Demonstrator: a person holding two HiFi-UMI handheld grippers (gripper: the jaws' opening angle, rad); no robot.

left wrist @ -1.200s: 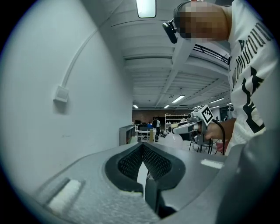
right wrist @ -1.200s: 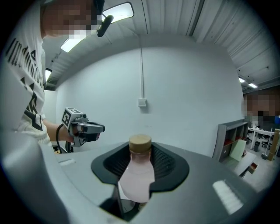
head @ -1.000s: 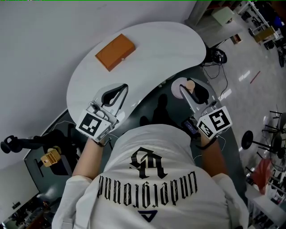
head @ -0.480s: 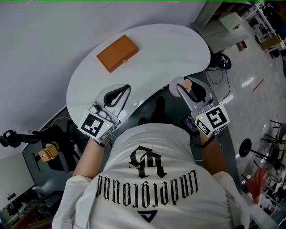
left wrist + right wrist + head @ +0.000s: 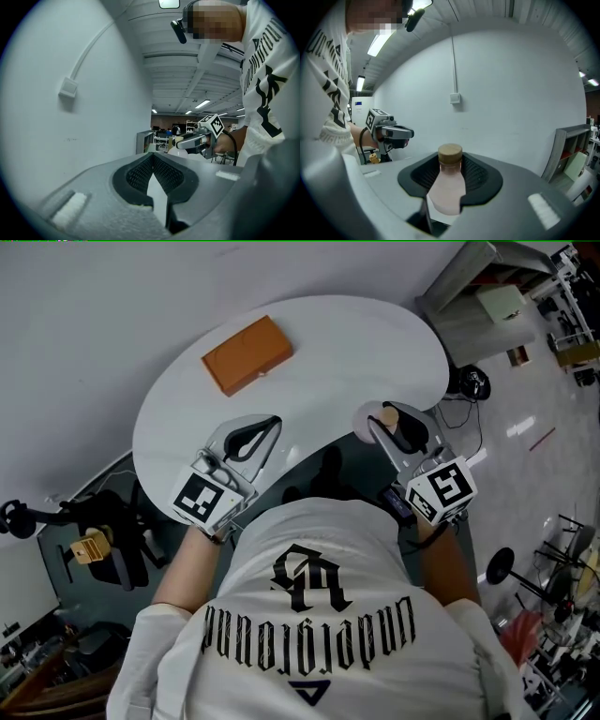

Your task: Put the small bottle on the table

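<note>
At the table's (image 5: pixel 356 343) near right edge, we hold the bottle (image 5: pixel 447 187) upright in our right gripper (image 5: pixel 394 425), its jaws clamped on the pale body below the tan cap. Our left gripper (image 5: pixel 270 425) hangs over the table's near left side, jaws closed together and empty. A box (image 5: pixel 247 354) lies farther back.

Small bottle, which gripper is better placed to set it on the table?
Right. The right gripper clamps the small bottle near the table edge; the left gripper is shut and empty.
</note>
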